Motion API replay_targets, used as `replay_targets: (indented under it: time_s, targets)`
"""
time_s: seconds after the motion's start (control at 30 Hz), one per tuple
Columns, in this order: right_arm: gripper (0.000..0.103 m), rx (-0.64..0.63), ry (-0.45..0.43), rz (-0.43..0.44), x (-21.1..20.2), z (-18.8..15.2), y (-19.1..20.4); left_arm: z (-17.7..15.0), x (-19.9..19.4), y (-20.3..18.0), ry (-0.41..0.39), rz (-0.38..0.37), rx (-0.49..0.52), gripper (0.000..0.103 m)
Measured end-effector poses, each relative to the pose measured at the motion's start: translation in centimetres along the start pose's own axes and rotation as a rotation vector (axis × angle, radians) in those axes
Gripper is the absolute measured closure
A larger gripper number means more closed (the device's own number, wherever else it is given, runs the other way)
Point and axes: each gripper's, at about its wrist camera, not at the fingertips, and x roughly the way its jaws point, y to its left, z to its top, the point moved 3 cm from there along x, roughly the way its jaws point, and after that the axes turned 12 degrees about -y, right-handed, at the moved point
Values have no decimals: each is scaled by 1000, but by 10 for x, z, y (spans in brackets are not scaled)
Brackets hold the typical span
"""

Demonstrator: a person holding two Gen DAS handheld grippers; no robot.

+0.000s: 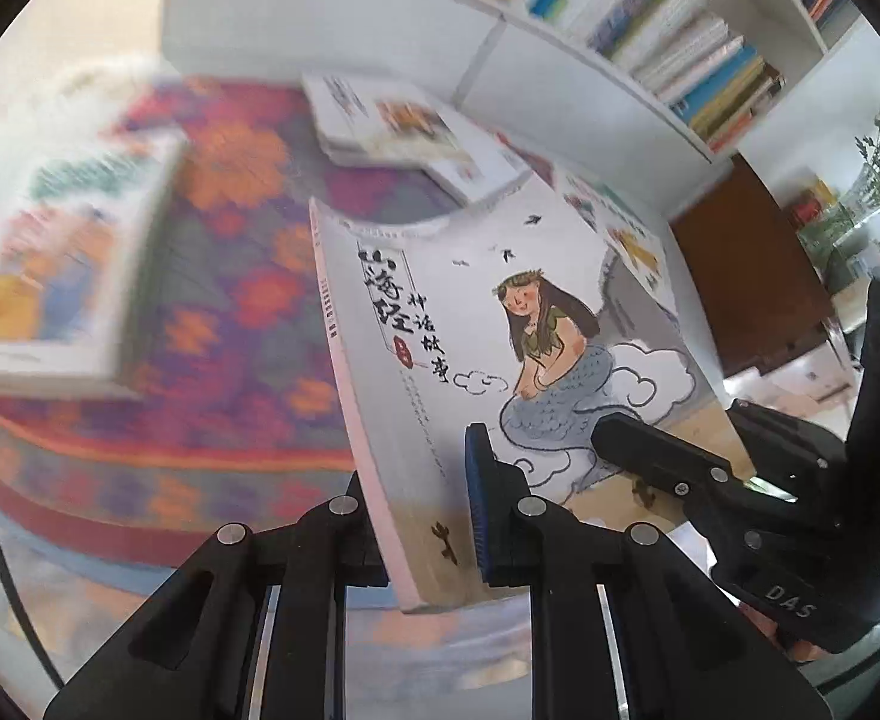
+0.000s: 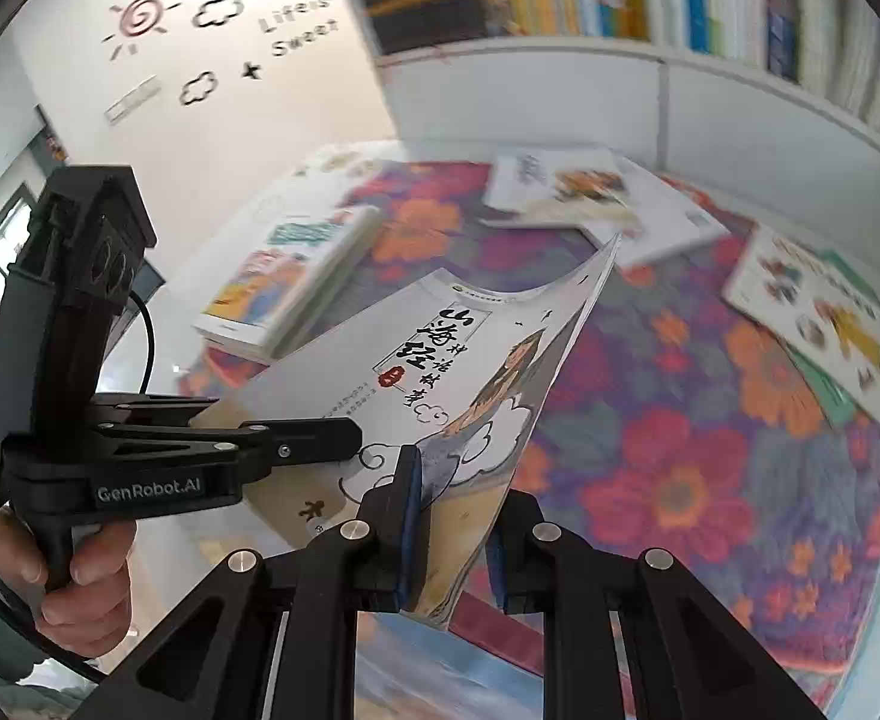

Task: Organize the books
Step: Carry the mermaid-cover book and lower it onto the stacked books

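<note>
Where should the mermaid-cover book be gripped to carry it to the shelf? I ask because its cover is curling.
Grip the mermaid-cover book along its bottom edge close to the spine, coming from below. The far corner bows over, so the stiff bound side keeps it flat. Both the left gripper and right gripper are already shut on that bottom edge.

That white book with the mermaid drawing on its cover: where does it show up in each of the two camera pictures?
Left wrist view: the mermaid book fills the centre, lower edge clamped in the left gripper, the right gripper pinching it from the right.
Right wrist view: centre, tilted, seen edge-on from its right side, clamped in the right gripper.
Shared landmark: the flowered rug beneath.
</note>
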Motion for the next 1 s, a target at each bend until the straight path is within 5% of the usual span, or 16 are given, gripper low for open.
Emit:
replay_targets:
  time_s: [0.3, 0.63, 1.0]
  targets:
    - [82, -2, -10, 150, 85, 53, 95, 53, -44, 133, -135, 104, -126, 89]
    - [81, 122, 85, 137, 192, 53, 136, 58, -5, 231, -52, 132, -177, 85]
    - [81, 158, 133, 99, 221, 48, 148, 48, 4, 269, 39, 134, -249, 76]
